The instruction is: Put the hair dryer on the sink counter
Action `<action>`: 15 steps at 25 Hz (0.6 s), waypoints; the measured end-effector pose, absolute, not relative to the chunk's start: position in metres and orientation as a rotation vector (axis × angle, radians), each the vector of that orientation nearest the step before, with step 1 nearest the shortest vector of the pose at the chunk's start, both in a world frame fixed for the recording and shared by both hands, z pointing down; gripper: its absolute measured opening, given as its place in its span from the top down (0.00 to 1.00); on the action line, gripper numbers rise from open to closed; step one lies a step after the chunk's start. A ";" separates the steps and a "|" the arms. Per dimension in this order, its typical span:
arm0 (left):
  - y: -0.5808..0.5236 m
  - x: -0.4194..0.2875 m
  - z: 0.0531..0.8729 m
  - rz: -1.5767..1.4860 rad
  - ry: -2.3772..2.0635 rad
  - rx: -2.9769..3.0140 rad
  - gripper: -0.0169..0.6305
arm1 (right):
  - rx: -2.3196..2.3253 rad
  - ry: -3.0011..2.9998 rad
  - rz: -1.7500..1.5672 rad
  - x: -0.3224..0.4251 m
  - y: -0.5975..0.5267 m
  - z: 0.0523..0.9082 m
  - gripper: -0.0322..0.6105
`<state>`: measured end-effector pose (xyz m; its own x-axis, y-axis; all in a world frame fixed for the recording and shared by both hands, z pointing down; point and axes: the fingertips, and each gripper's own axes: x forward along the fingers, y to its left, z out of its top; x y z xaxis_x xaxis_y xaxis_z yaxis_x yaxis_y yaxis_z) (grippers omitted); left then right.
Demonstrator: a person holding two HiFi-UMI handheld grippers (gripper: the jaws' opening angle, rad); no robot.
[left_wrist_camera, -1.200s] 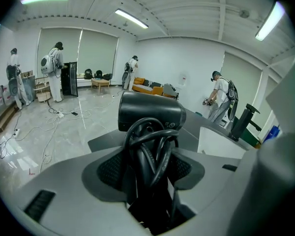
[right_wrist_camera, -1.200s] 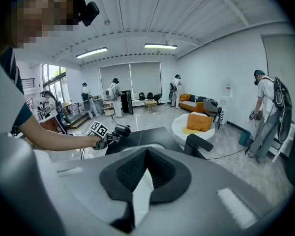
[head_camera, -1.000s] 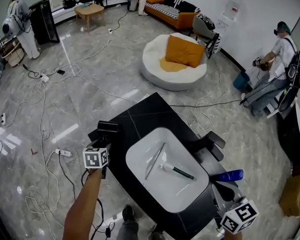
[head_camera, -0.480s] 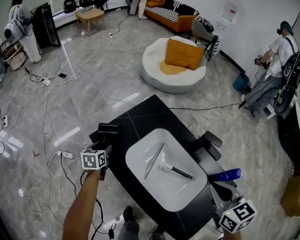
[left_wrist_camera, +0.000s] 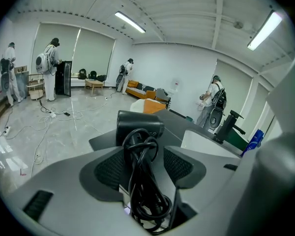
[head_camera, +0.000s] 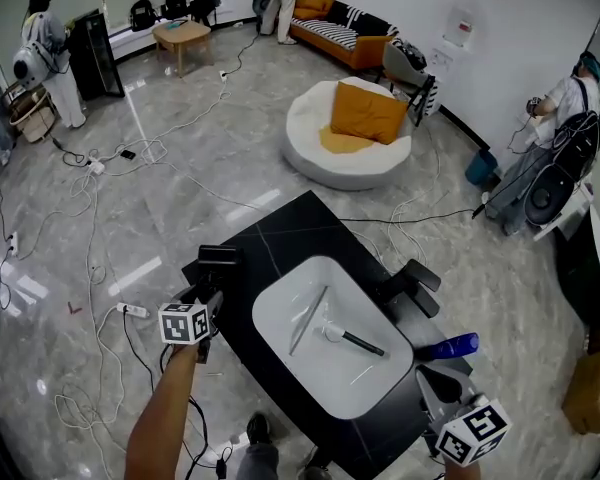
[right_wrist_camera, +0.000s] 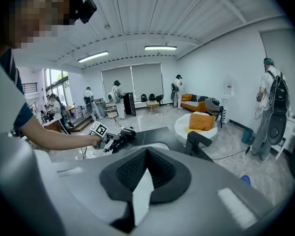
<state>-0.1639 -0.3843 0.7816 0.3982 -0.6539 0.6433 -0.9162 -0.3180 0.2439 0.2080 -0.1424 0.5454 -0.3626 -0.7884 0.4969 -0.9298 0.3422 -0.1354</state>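
A: Which step, starting from the left?

B: Letting go, by the look of things. Over at the left gripper, seeing fingers spread wide, just been opening, either side of the hair dryer and its bundled cord. No pinch there: clear gaps beside the cord on both sides.

A: And where to find the dryer?

B: Down on the black worktop, near its left corner, just beside the white basin and not inside. Counts as placed already, judging by the task.

A: Anything further right?

B: Inside the basin, a dark-handled item and a pale strip, too small to name. Past the basin, a black tap, then a blue bottle near the right end. Last of all, the right gripper, low at the right edge, with fingers closed tip to tip on nothing, well apart from the dryer.

A: Next move, then?

B: Probably pulling the left gripper straight back along the line of its fingers, keeping them wide, so as not to snag the cord loops and drag the dryer towards the edge. Worth checking too for the body resting fully on the surface, so near that corner. Nothing asked of the right side.
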 end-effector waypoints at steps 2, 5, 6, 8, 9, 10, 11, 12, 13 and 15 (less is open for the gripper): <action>-0.382 -0.166 0.779 0.582 -1.337 2.083 0.59 | 1.520 -2.269 0.571 0.206 -0.140 0.544 0.93; -0.377 -0.171 0.775 0.573 -1.347 2.086 0.59 | 1.520 -2.273 0.574 0.203 -0.135 0.544 0.93; -0.376 -0.173 0.774 0.568 -1.349 2.087 0.59 | 1.520 -2.273 0.576 0.202 -0.133 0.545 0.93; -0.372 -0.176 0.774 0.561 -1.347 2.087 0.59 | 1.515 -2.274 0.576 0.199 -0.131 0.544 0.93; -0.370 -0.178 0.774 0.559 -1.346 2.088 0.59 | 1.513 -2.276 0.576 0.197 -0.130 0.544 0.93; -0.368 -0.179 0.773 0.556 -1.346 2.089 0.59 | 1.511 -2.278 0.576 0.196 -0.129 0.544 0.93; -0.366 -0.180 0.773 0.552 -1.347 2.091 0.59 | 1.509 -2.281 0.576 0.194 -0.128 0.544 0.93; -0.364 -0.180 0.772 0.546 -1.347 2.094 0.59 | 1.508 -2.283 0.576 0.194 -0.127 0.543 0.93; -0.361 -0.180 0.771 0.541 -1.345 2.096 0.59 | 1.509 -2.286 0.577 0.193 -0.127 0.543 0.93; -0.356 -0.179 0.771 0.540 -1.338 2.102 0.59 | 1.508 -2.289 0.576 0.193 -0.125 0.543 0.93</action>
<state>-0.1790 -0.3557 0.7707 0.4140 -0.6731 0.6128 -0.9099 -0.3257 0.2569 0.1929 -0.1254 0.5427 -0.3795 -0.7862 0.4877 -0.9234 0.3547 -0.1468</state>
